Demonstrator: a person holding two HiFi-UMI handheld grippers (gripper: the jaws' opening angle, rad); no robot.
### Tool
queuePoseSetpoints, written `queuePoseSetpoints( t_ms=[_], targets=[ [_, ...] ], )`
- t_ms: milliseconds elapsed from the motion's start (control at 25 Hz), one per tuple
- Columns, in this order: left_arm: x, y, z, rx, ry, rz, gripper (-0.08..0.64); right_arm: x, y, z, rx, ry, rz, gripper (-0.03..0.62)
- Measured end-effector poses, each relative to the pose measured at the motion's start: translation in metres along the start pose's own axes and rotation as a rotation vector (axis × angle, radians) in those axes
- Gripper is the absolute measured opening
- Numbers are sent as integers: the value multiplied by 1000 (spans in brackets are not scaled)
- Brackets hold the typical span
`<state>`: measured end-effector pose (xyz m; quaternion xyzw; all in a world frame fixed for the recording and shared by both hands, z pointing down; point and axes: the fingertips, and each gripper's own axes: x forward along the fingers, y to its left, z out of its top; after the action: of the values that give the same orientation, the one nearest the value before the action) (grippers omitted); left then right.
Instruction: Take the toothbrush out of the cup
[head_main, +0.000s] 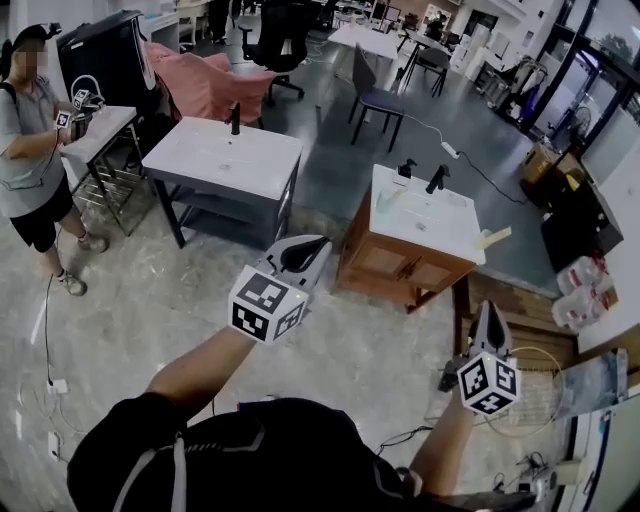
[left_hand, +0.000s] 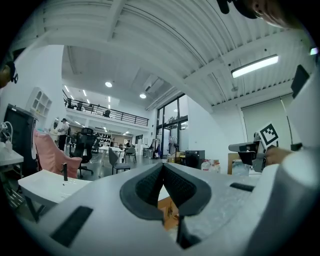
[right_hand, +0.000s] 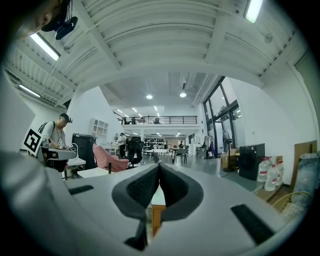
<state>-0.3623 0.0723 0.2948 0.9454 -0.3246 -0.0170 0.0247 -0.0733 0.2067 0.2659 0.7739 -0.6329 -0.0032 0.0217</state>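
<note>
Toothbrush indiscernible; left gripper (head_main: 320, 243), right gripper (head_main: 487, 308): two, both closed, empty; grey vanity (head_main: 220, 160), wooden vanity (head_main: 425, 218): two.

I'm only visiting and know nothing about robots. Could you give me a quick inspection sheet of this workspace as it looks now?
Surface: white sink top on a wooden cabinet, black faucet on it.
Job's things: toothbrush and cup cannot be made out.
Clutter: water jugs right of the cabinet; pink cloth farther back.
Grippers: left tongs and right tongs both shut, empty, short of the cabinet.
Cables: floor cable behind the cabinet.
Surroundings: grey sink stand, another person at left, open hall.
</note>
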Motion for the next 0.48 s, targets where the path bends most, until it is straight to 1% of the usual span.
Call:
queuePoseSetpoints(
  t_ms=[160,280,480],
  targets=[
    [5,5,-3,9,7,0,3,10,1,-1,-9,-1,-1,6],
    [16,10,-7,23,9,16,3,26,-3,-4,-3,-14,14,5],
    [50,14,-8,26,-5,48,3,65,-27,-7,6,-14,44,6]
  ],
)
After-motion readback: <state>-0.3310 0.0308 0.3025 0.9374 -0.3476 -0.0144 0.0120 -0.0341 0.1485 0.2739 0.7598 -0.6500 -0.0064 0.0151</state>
